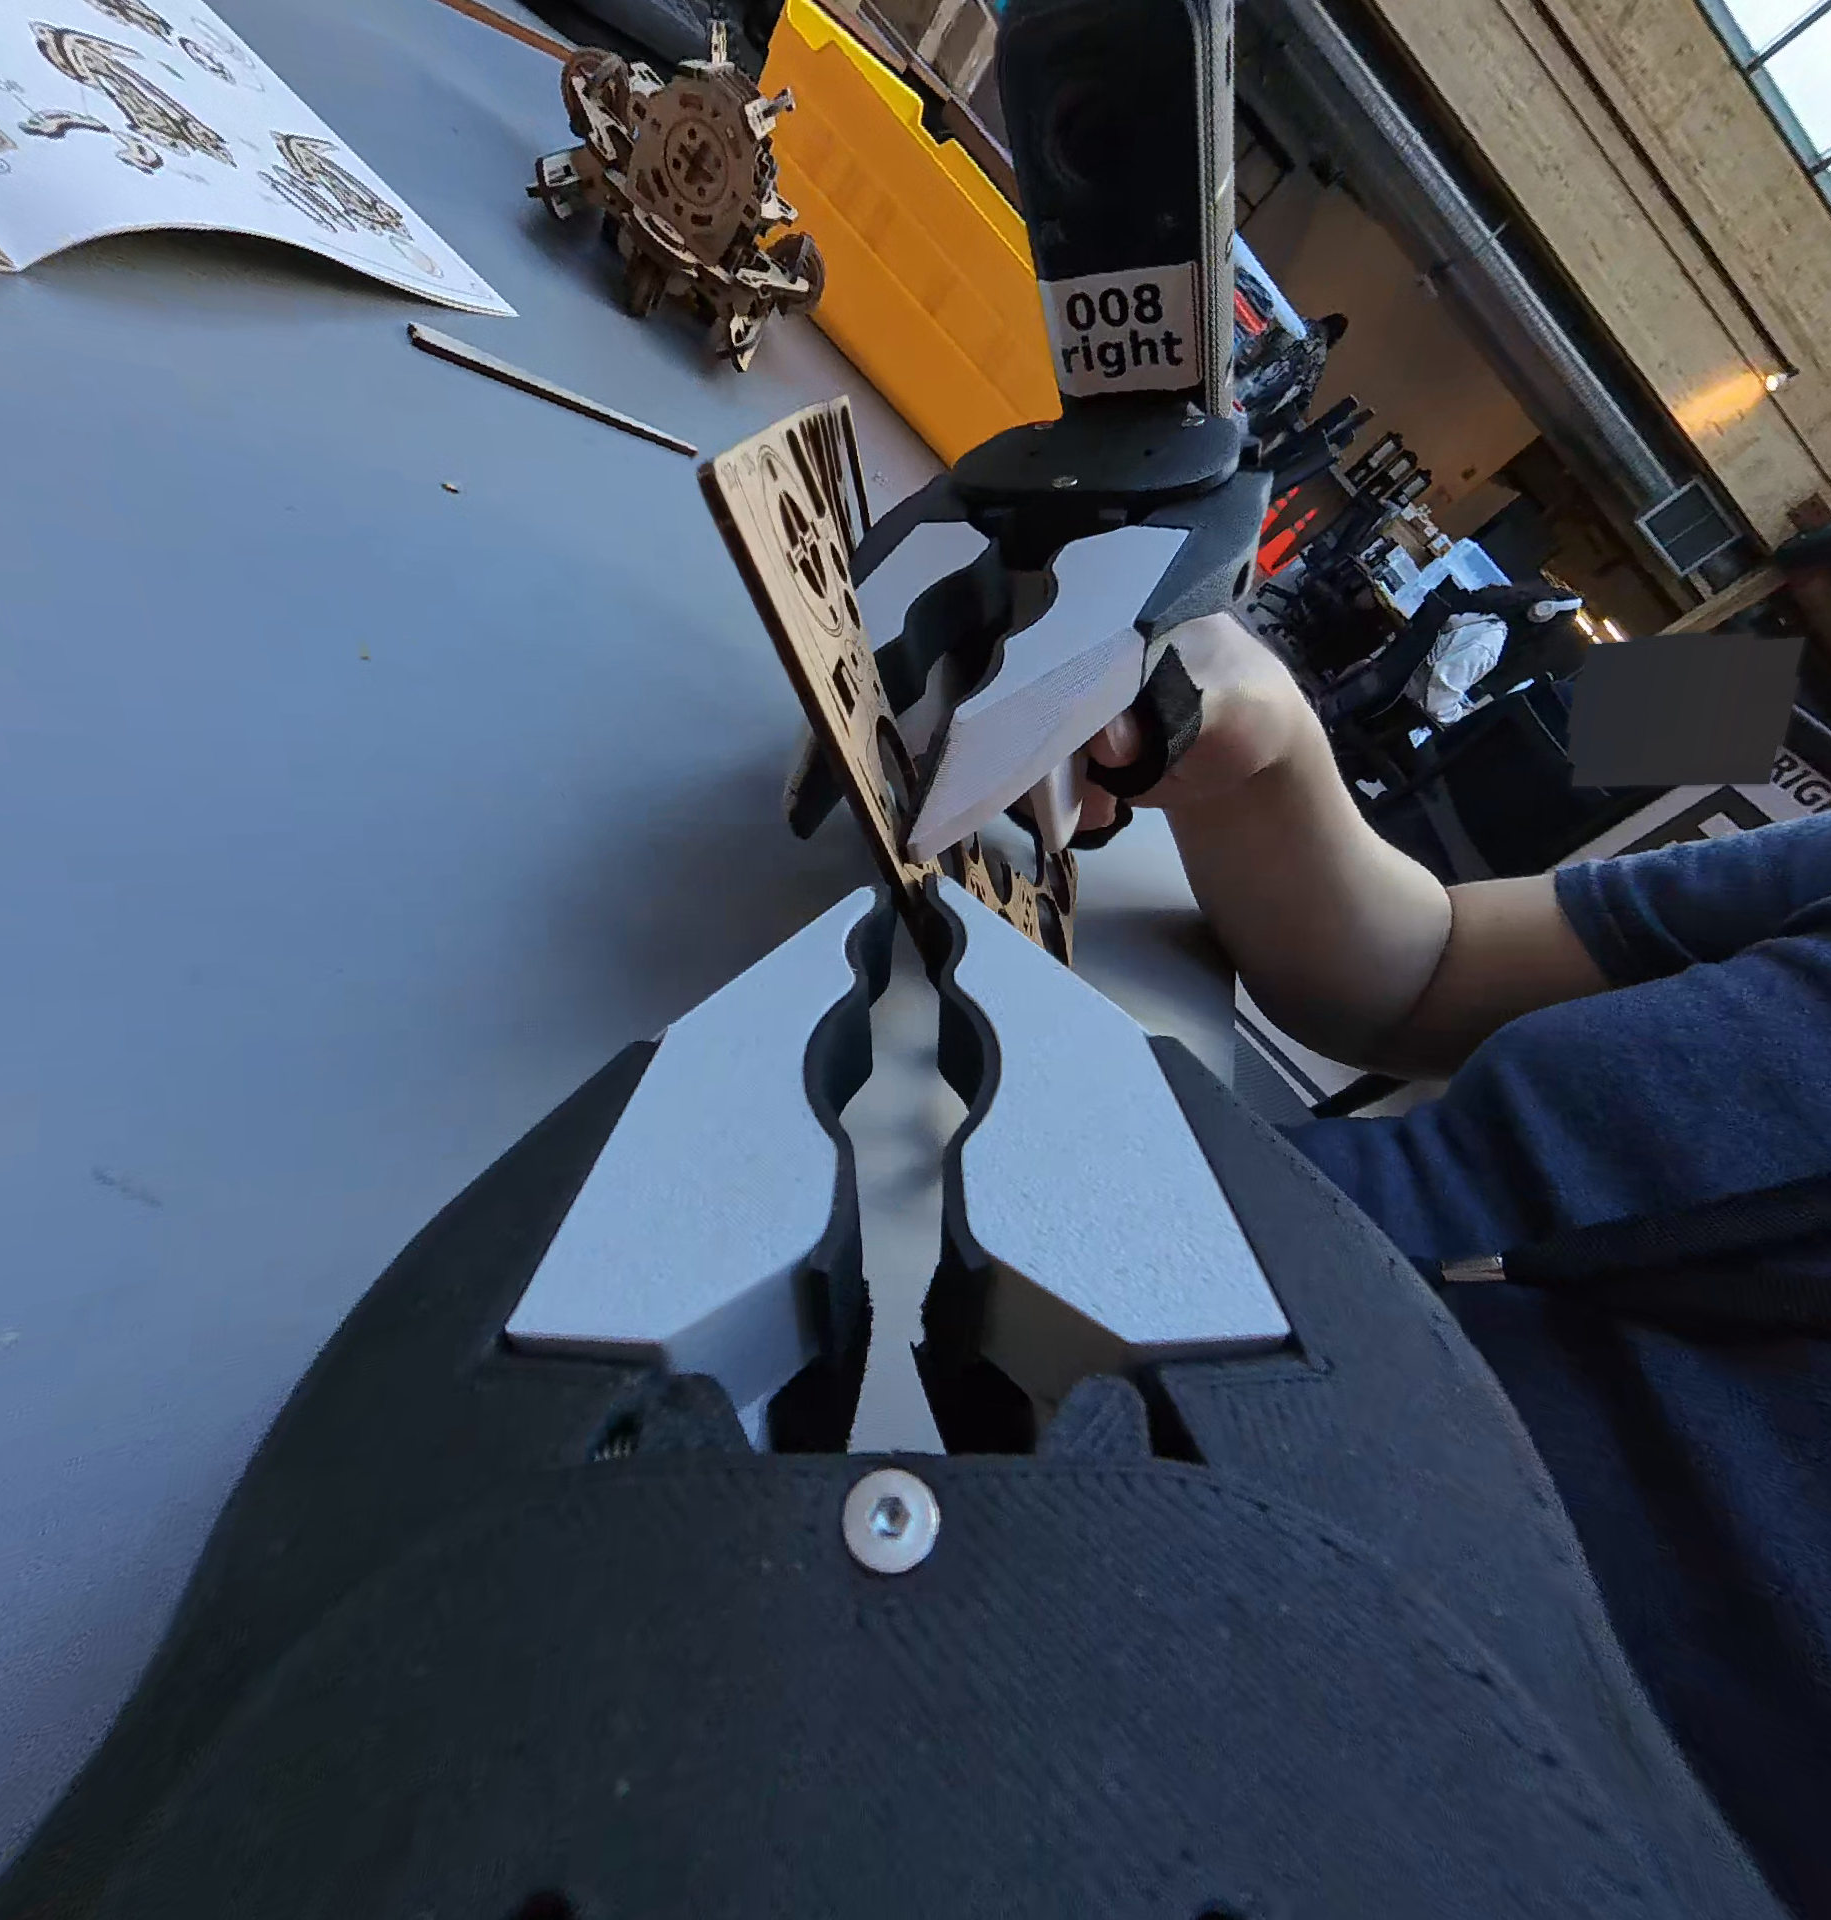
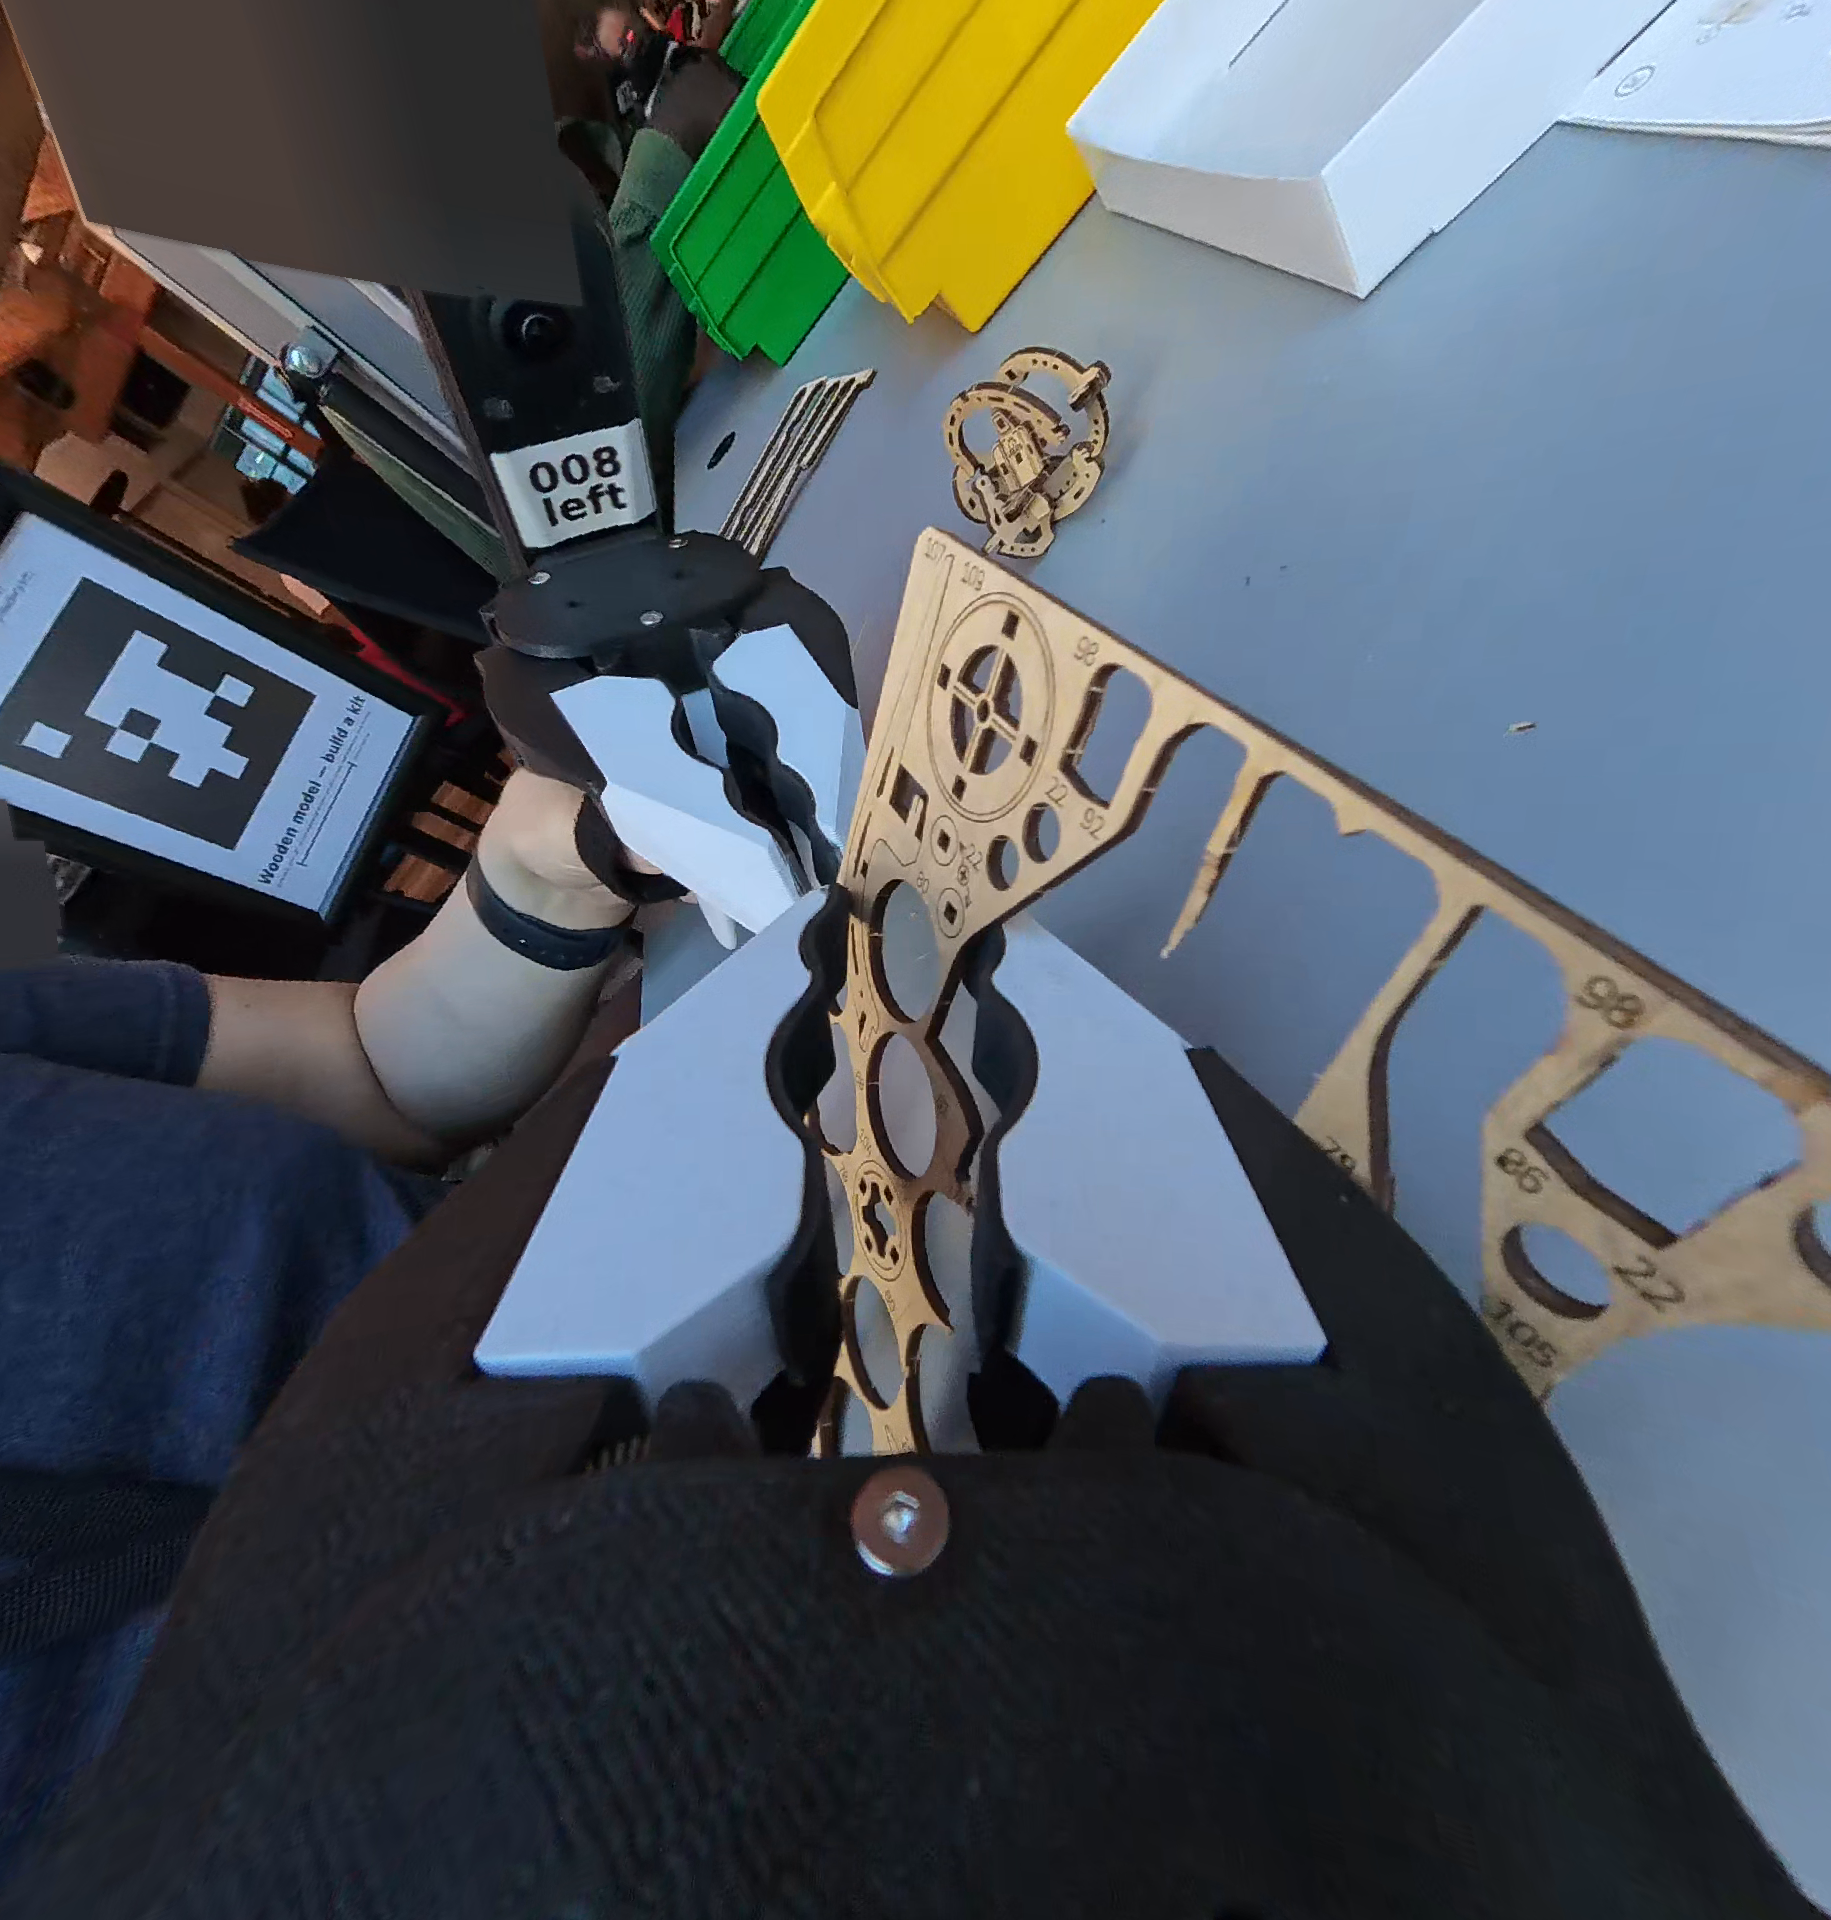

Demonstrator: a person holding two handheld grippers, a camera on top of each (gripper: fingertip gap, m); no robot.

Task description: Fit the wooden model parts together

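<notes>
A thin laser-cut wooden parts sheet (image 2: 1004, 717) with many empty cut-outs stands on edge above the grey table (image 2: 1513, 520). My right gripper (image 2: 906, 925) is shut on it, with the sheet running along the gap between the fingers. In the left wrist view the sheet (image 1: 807, 551) is seen edge-on, and the right gripper (image 1: 869, 831) clamps it from both sides. My left gripper (image 1: 906, 899) is nearly closed, with the sheet's near edge pinched between its tips. It also shows in the right wrist view (image 2: 797, 883), touching the sheet's left edge.
A part-built wooden model (image 1: 682, 197) stands by a yellow bin (image 1: 890, 239) and an open instruction booklet (image 1: 194, 135). A loose wooden strip (image 1: 547, 390) lies on the table. A small wooden assembly (image 2: 1025, 457), a green bin (image 2: 755, 239) and a white box (image 2: 1306, 145) sit beyond. Left and right tips are no more than a few centimetres apart. About 15 cm separates my right fingertips from the small wooden assembly (image 2: 1025, 457).
</notes>
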